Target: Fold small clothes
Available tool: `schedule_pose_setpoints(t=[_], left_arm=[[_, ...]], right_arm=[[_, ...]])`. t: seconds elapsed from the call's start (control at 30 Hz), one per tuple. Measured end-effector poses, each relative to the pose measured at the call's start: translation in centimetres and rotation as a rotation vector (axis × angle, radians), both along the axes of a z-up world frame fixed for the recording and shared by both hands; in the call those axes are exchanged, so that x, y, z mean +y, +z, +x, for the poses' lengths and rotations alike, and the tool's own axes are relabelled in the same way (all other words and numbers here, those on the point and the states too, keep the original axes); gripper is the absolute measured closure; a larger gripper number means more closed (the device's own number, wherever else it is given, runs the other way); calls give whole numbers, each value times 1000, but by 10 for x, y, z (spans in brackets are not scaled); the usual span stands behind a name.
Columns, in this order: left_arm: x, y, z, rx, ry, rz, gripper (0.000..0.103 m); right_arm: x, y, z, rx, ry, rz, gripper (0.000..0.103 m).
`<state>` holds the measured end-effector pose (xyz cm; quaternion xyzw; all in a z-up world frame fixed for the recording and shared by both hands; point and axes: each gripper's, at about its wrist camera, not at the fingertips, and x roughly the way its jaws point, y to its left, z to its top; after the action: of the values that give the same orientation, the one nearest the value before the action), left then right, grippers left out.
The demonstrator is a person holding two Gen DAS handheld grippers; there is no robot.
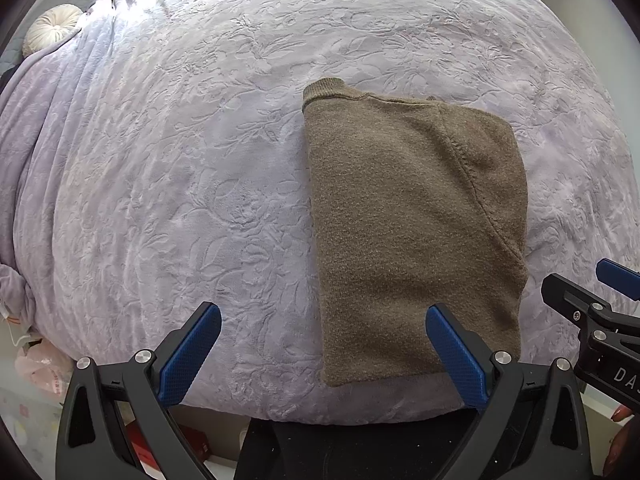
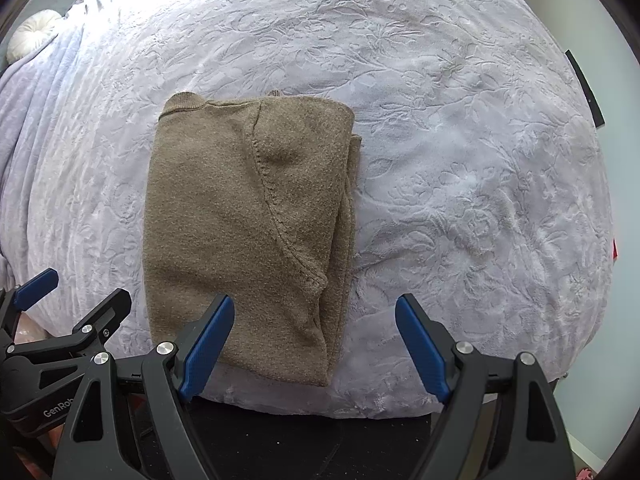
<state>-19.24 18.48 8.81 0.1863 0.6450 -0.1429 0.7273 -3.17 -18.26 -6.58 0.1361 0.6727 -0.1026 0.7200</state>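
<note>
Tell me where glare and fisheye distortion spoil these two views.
Left wrist view: the far bedspread washes out white near the top, and the bed bulges like a dome; the brown sweater stays evenly lit and sharp. Right wrist view: the same blown-out top edge and dark rounded corners.

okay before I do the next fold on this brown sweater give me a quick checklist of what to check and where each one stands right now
1. Left gripper open and empty: ok.
2. Right gripper open and empty: ok.
3. Brown sweater lies flat on the lavender bedspread, folded lengthwise: ok.
4. Near hem within reach, between both grippers: ok.
5. Edges aligned: not ok, layers stick out along the sweater's right side.
6. Sleeves tucked fully inside: cannot tell.
</note>
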Motion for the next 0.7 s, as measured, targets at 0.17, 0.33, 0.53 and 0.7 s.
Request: schedule_pose_setpoints(t=[0.17,0.33,0.53,0.7], left_arm=[[0,0,0,1,0,-1,0],[0,0,1,1,-1,0,0],[0,0,1,2,1,0,0],[1,0,1,2,3,0,0]], right_arm=[[0,0,0,7,-2,-8,18],[0,-1,0,6,-3,-6,18],[-1,-1,0,9,-4,-4,18],[-2,-1,0,10,-5,-2,18]])
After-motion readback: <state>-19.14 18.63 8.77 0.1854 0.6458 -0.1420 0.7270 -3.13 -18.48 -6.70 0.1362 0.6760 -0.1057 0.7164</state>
